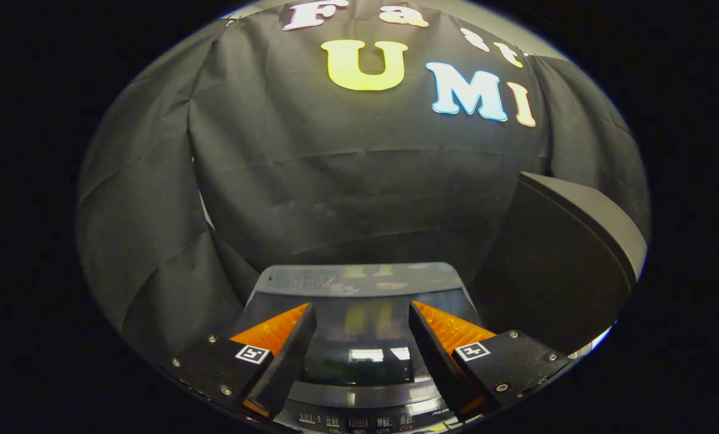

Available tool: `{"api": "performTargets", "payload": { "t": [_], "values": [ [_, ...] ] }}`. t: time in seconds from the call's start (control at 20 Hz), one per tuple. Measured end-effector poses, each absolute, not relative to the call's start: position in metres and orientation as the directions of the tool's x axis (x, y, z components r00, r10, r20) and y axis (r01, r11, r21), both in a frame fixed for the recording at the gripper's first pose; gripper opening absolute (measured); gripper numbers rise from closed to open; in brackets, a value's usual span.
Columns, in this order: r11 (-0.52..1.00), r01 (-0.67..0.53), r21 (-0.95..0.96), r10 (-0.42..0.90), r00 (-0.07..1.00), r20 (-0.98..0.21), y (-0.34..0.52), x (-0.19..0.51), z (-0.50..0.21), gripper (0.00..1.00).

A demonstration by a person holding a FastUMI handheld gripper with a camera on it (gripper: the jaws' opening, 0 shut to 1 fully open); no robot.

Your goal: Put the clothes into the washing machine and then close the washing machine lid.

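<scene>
Claw open and empty above the washing machine's closed lid.

The claw (362,313) holds its fingers (287,343) spread apart, nothing between them. Just beneath and ahead lies the washing machine (359,401), its glossy dark lid (359,337) down flat, with the control panel (353,420) nearest. A dark angled box (552,271) stands to the right, and the black cloth wall (335,181) hangs beyond.

The washing machine (359,361) is what carries things here: its glossy dark lid (359,337) lies flat and closed on top, a control panel (359,420) along its near edge; the gripper (362,313) hovers spread apart above the lid, holding nothing
</scene>
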State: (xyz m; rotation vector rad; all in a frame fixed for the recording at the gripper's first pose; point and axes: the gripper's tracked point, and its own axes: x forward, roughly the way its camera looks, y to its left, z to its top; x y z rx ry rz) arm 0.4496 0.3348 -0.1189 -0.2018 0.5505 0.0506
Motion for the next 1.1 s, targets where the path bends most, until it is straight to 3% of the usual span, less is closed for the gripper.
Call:
{"api": "performTargets", "payload": {
  "t": [0.2, 0.55, 1.1],
  "values": [
    [0.965, -0.146, -0.219, -0.005, 0.823, -0.567, 0.339, 0.423, -0.15, 0.96],
    [0.953, -0.173, -0.25, 0.013, 0.844, -0.536, 0.34, 0.406, -0.148, 0.97],
    [0.981, -0.038, -0.188, -0.034, 0.93, -0.366, 0.266, 0.346, -0.081, 0.97]
  ]
}}
